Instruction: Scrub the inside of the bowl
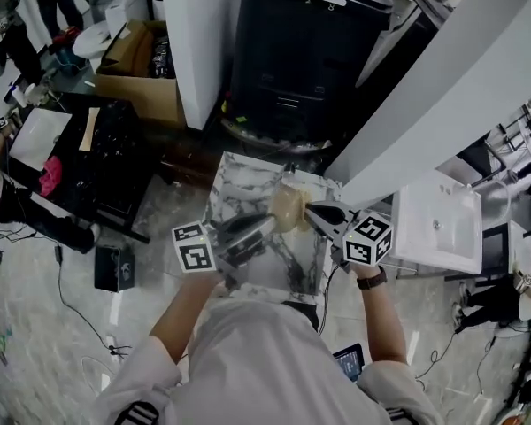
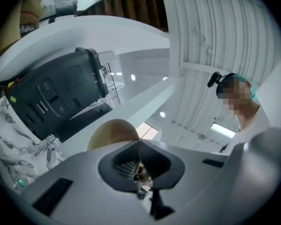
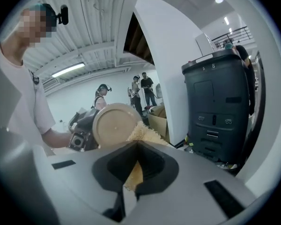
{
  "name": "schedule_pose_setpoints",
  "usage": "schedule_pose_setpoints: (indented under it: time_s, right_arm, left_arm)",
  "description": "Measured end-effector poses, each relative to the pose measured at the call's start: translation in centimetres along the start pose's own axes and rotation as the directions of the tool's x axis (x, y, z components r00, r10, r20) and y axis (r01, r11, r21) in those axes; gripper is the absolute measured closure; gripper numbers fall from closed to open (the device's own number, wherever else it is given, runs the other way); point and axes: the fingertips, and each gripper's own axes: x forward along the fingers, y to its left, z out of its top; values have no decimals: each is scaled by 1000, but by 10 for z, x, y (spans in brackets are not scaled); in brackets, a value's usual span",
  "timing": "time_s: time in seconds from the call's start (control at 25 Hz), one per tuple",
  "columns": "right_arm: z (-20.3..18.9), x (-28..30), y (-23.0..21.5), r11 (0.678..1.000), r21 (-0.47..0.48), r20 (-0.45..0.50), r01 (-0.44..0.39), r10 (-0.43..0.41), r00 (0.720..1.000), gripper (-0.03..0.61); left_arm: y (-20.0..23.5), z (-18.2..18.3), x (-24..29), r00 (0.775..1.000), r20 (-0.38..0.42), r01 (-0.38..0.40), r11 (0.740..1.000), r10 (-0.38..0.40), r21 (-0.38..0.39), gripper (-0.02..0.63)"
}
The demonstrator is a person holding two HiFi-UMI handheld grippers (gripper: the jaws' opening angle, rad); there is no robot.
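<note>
Found left gripper (image 1: 267, 223) pinched tight on rim of tan bowl (image 1: 288, 209), over marble table (image 1: 246, 180), at centre of head view. Found right gripper (image 1: 310, 209) clamped on yellowish scrub pad (image 3: 145, 133), just beside bowl at its 3 o'clock side; unable to confirm contact. Read small white figure, seemingly 8, atop black bin (image 3: 220, 107) at 12 o'clock.
</note>
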Motion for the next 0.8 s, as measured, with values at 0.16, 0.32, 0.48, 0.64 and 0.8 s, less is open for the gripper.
schedule_pose_setpoints:
  time_s: [0.16, 0.32, 0.48, 0.64, 0.8]
  right_arm:
    - [-16, 6, 27, 998, 7, -44, -68, 69, 997, 566]
    - [-10, 11, 60, 988, -24, -44, -150, 149, 988, 566]
    - [15, 11, 71, 984, -72, 9, -161, 162, 987, 566]
    - [46, 2, 45, 996, -77, 112, -46, 55, 992, 566]
    - [48, 1, 5, 997, -54, 121, 47, -40, 992, 566]
  left_arm:
    - [22, 15, -9, 994, 86, -67, 998, 68, -7, 592]
    - [44, 12, -12, 986, 51, -163, 984, 160, 72, 592]
    - [53, -5, -9, 982, -17, -185, 976, 188, 111, 592]
    - [42, -21, -8, 985, -80, -144, 982, 154, 125, 592]
    - [19, -31, -3, 992, -92, -82, 994, 88, 71, 592]
